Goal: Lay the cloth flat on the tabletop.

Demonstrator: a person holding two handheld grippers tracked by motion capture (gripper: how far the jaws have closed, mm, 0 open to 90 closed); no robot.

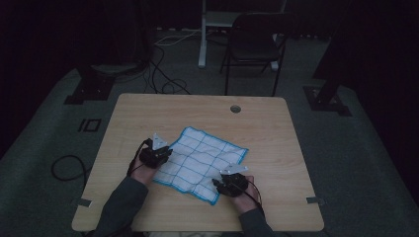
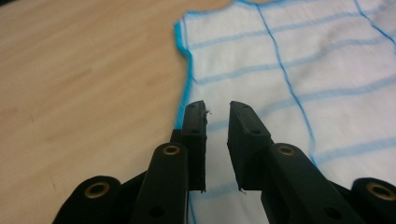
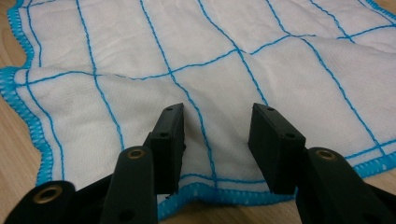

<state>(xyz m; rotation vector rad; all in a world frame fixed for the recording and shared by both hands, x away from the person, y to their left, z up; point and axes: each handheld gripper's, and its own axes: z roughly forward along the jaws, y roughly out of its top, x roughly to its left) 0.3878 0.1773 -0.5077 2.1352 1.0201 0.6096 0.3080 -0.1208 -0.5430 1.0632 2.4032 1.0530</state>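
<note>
The cloth (image 1: 199,162), white with a blue grid, lies flat on the bench (image 1: 276,148). The left gripper (image 2: 217,114) has its jaws narrowly parted over the cloth's left hem, gripping nothing. The right gripper (image 3: 217,122) has its jaws wide over the near hem, also empty. It looks like a pause between folds; next, each must pinch an edge.
</note>
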